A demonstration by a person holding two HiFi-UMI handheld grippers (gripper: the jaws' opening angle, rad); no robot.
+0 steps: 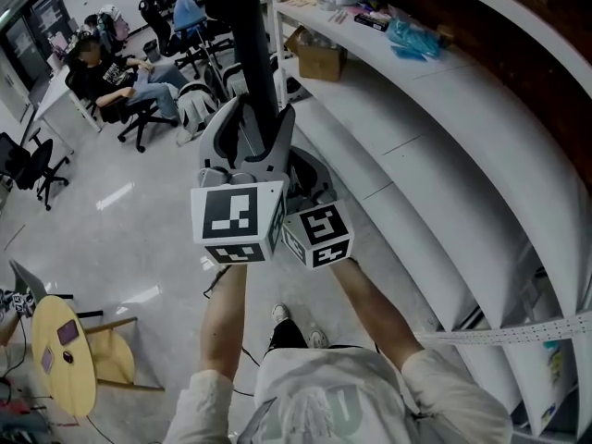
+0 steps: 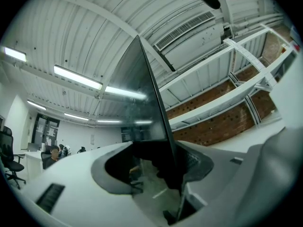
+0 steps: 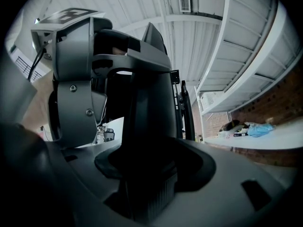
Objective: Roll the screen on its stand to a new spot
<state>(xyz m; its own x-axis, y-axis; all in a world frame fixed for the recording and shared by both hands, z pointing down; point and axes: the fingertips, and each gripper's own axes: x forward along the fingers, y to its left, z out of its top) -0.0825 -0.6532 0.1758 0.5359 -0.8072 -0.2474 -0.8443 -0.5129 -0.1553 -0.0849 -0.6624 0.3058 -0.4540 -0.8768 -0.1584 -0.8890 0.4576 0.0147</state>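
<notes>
Shirt [image 1: 324, 405] and bare forearms, head view: reaching forward to the left tongs [image 1: 248, 132] and right tongs [image 1: 289, 146], which are working side by side. Both are clamping the screen [image 1: 248, 35], which is standing edge-on just beside the white shelves [image 1: 444, 155].

Left gripper view: tongs are pinching the screen's thin glossy edge.

Right gripper view: tongs are biting a thicker dark upright part of it.

Handling note: the grips are sitting close together, so pushing slowly and evenly is looking wise, while watching the shelves and the seated people [image 1: 111, 81].
</notes>
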